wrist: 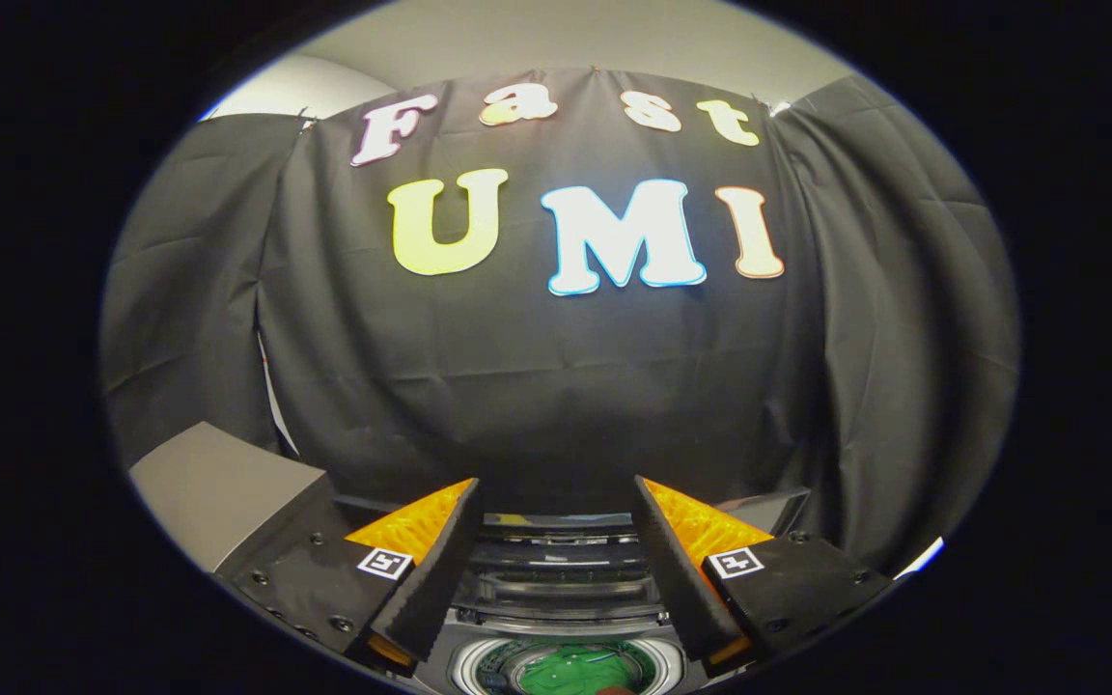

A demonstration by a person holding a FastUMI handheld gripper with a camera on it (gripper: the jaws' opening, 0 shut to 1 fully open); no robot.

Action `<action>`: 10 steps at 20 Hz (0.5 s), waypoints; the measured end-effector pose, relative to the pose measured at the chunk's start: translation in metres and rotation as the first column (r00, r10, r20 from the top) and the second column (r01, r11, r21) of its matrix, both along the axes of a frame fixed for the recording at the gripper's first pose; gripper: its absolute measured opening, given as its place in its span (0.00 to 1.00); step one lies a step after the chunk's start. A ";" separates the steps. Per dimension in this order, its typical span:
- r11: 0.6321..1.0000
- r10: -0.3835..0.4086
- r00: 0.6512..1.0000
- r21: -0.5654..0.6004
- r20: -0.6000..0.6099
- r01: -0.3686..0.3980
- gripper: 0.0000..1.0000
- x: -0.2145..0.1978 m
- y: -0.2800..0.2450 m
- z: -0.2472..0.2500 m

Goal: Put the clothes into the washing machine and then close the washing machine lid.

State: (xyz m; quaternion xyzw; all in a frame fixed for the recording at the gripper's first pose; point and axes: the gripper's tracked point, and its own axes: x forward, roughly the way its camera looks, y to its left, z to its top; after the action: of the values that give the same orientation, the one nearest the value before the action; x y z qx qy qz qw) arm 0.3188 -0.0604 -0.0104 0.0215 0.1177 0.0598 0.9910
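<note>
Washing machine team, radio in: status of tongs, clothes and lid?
Tongs open, holding nothing. Green clothes sit in washing machine drum below the tongs. Lid not closed. Nothing blocking.

My hand-held gripper (556, 541): two wedge-shaped fingers, ribbed inner faces, dark screwed mounts, each bearing what looks like a square coded marker.

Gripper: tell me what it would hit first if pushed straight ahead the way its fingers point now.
Most likely the black cloth wall. The gripper is open with nothing between its fingers, aimed above the washing machine, whose drum with green clothes lies below that line. Depth is hard to judge here.
</note>
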 end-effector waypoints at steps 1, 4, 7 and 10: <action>1.000 -0.013 1.000 -0.004 0.004 0.013 0.96 0.010 -0.002 -0.001; 0.999 -0.034 0.999 0.007 0.022 0.034 0.96 0.032 -0.005 -0.002; 0.998 -0.051 0.999 0.024 -0.001 0.051 0.96 0.046 -0.009 -0.012; 0.998 -0.059 0.997 0.002 -0.048 0.059 0.96 0.053 -0.008 -0.027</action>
State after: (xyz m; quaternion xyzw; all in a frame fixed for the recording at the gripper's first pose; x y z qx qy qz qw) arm 0.3718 -0.0688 -0.0373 0.0281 0.1406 0.0303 0.9892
